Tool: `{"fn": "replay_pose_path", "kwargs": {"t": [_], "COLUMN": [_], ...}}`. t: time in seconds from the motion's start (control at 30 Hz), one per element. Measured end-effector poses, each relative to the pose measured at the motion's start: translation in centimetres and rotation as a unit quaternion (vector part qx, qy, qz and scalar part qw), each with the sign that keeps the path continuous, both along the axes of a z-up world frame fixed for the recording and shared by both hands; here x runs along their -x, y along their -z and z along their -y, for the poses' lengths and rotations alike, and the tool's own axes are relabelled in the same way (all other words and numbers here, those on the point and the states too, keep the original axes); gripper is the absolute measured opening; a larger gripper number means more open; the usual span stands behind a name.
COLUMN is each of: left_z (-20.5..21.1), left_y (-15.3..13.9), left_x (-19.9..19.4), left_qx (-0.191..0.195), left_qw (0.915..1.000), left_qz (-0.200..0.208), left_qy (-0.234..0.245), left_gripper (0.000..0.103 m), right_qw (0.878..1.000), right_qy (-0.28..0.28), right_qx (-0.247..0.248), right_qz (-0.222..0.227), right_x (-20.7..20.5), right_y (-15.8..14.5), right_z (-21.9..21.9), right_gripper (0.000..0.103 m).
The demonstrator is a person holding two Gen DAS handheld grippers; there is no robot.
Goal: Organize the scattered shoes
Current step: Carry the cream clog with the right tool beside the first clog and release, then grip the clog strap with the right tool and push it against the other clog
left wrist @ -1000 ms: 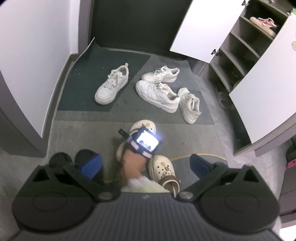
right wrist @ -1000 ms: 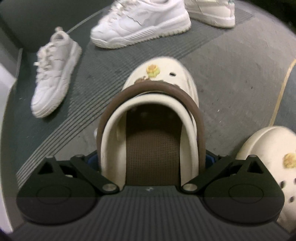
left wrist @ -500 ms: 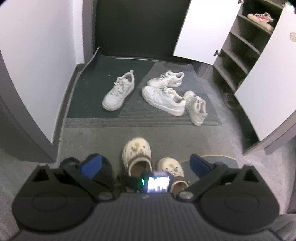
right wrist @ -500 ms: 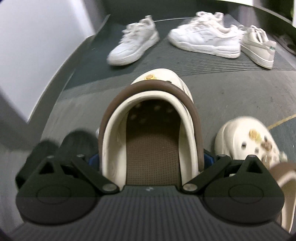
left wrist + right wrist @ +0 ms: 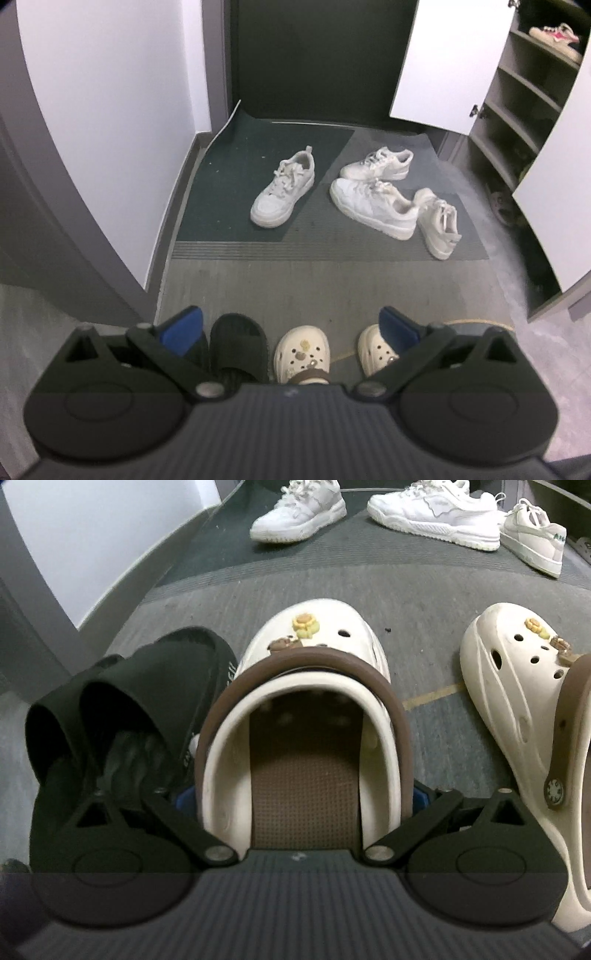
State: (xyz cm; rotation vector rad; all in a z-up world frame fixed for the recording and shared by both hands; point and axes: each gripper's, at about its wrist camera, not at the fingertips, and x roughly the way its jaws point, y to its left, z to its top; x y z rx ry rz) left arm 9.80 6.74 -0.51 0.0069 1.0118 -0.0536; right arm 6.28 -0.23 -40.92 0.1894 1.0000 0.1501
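My right gripper (image 5: 301, 797) is shut on the heel of a cream clog with a brown strap (image 5: 306, 686), low over the floor beside black slippers (image 5: 147, 701). Its matching cream clog (image 5: 517, 686) lies to the right. In the left wrist view my left gripper (image 5: 290, 326) is open and empty, above the held clog (image 5: 303, 350), the second clog (image 5: 373, 349) and a black slipper (image 5: 238, 343). Several white sneakers lie on the mat beyond: one at left (image 5: 284, 188), others at right (image 5: 373, 205).
A dark door mat (image 5: 266, 155) covers the entry floor by a dark door. An open shoe cabinet (image 5: 517, 110) with shelves and white doors stands at right, a pink-and-white shoe (image 5: 554, 40) on an upper shelf. A white wall (image 5: 110, 110) bounds the left.
The right gripper has carried the clog back and left, setting it next to the black slippers. The left gripper has pulled back and risen; the right hand has left its view.
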Motion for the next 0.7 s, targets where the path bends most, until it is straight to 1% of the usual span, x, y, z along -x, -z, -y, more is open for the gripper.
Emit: {"fn": "replay_pose_path", "kwargs": {"t": [0.17, 0.27, 0.37, 0.4, 0.43, 0.47, 0.5, 0.57, 0.6, 0.67, 0.7], "left_z": [0.1, 0.2, 0.4, 0.4, 0.5, 0.5, 0.6, 0.5, 0.4, 0.2, 0.0], "left_y": [-0.2, -0.6, -1.1, -1.1, -1.1, -1.1, -1.1, -0.8, -0.7, -0.5, -0.5], "left_x": [0.1, 0.5, 1.2, 1.3, 1.4, 1.5, 1.6, 1.7, 1.7, 1.7, 1.7], "left_qx": [0.001, 0.006, 0.014, 0.017, 0.018, 0.018, 0.018, 0.026, 0.03, 0.034, 0.036], "left_qw": [1.0, 0.9999, 0.9996, 0.9995, 0.9995, 0.9995, 0.9995, 0.9994, 0.9993, 0.9992, 0.9991], "left_qz": [0.002, 0.011, 0.015, 0.014, 0.013, 0.013, 0.012, -0.001, -0.006, -0.011, -0.013], "left_qy": [0.003, 0.008, 0.019, 0.022, 0.023, 0.024, 0.024, 0.024, 0.023, 0.019, 0.018], "left_gripper": [0.102, 0.102, 0.103, 0.103, 0.102, 0.103, 0.103, 0.102, 0.103, 0.102, 0.102], "right_qw": [1.0, 0.999, 0.994, 0.989, 0.985, 0.983, 0.977, 0.973, 0.973, 0.973, 0.972], "right_qy": [-0.002, -0.005, 0.023, 0.048, 0.064, 0.074, 0.107, 0.146, 0.163, 0.193, 0.204], "right_qx": [-0.005, 0.008, 0.047, 0.083, 0.106, 0.113, 0.132, 0.135, 0.126, 0.1, 0.088], "right_qz": [0.021, 0.051, 0.092, 0.109, 0.118, 0.12, 0.127, 0.113, 0.101, 0.082, 0.076], "right_x": [1.1, 2.4, 3.4, 3.9, 4.0, 4.2, 4.6, 4.8, 4.7, 4.5, 4.3], "right_y": [-1.5, -3.2, -5.0, -5.7, -6.1, -6.2, -6.5, -6.1, -5.8, -5.0, -4.7], "right_z": [0.7, 1.0, 2.3, 3.0, 3.5, 3.9, 5.3, 7.1, 8.0, 9.8, 10.5], "right_gripper": [0.103, 0.103, 0.103, 0.103, 0.103, 0.103, 0.103, 0.103, 0.103, 0.098, 0.097]}}
